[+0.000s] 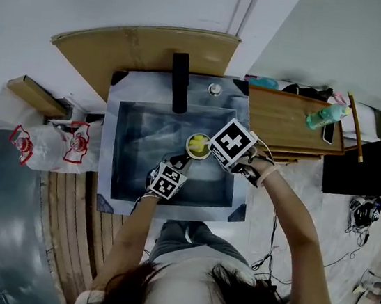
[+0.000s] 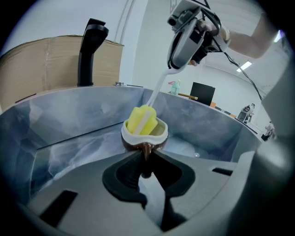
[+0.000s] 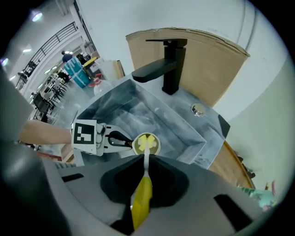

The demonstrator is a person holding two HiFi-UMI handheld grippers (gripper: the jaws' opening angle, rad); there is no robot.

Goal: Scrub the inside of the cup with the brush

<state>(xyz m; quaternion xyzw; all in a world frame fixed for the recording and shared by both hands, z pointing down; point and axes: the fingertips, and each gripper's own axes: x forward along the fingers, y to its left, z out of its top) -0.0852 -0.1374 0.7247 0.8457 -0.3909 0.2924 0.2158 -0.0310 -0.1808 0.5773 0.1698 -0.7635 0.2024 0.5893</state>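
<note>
The left gripper (image 2: 145, 156) is clamped on the brown near side of the cup (image 2: 133, 135), holding it over the sink (image 1: 135, 148). The right gripper (image 3: 146, 160) pinches the brush (image 3: 142, 197) by its handle, the yellow sponge head down inside the cup

Site: test lab or workshop hall, not a home kitchen.

Evidence:
- A stand-alone sink (image 1: 108, 143), its basin walls under wrinkled film.
- A black faucet (image 1: 180, 82).
- A bare cardboard sheet (image 1: 142, 46) propped behind as a backsplash.
- A wooden bench (image 1: 286, 122) alongside.
- Loose cables (image 1: 364, 211) on the floor.
- A dark monitor (image 2: 203, 94) beyond.
- Strip lights (image 2: 243, 66) overhead.
- A railed upper gallery (image 3: 57, 39) above cluttered desks (image 3: 46, 92).
</note>
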